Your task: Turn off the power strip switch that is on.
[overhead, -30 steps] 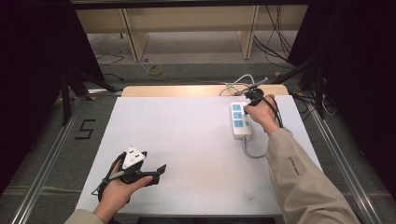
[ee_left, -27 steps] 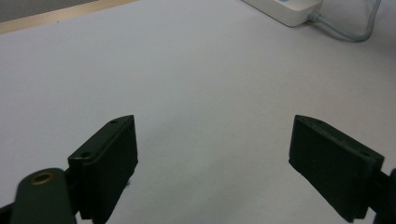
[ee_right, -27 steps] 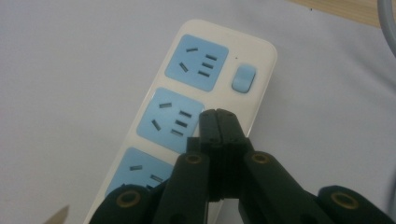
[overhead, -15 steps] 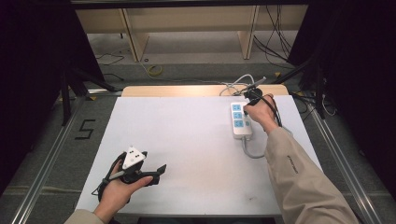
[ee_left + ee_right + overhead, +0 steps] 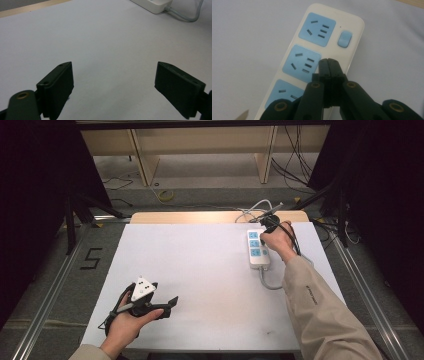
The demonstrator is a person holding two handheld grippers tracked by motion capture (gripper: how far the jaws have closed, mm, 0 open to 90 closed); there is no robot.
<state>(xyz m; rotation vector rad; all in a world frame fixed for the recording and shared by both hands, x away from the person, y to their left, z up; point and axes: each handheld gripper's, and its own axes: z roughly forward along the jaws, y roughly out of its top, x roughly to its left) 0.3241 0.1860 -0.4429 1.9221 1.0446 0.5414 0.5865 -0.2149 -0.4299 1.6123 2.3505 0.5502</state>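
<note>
Comparing with a second ago: nothing has shifted; both hands, both grippers and the power strip lie as they did.
Power strip (image 5: 259, 248): one, white, lying lengthwise near the table's (image 5: 200, 270) right edge, towards the far right corner, its grey cable curling off the near end.
Sockets: three blue socket panels (image 5: 302, 63) counted in the right gripper view, in a row along the strip; the nearest one is half covered by the gripper.
Switch: one blue rocker switch (image 5: 344, 39) at the strip's far end, beside the farthest socket.
Right gripper (image 5: 329, 65): jaws pressed flat together with nothing between them, their tips over the strip's right rim beside the middle socket; whether they touch the plastic I cannot tell.
Right gripper from above (image 5: 270, 223): at the strip's far end, mostly covered by the hand.
Left gripper (image 5: 170, 302): one, held low over the table near its near left corner, jaws spread wide and empty.
Left gripper's own view (image 5: 113, 82): two black pads well apart over bare white surface.
Cut off: in the left gripper view only a corner of the strip (image 5: 155, 5) and a loop of its cable show at the top edge.
Hard to make out: where the cables behind the table's far edge run.
</note>
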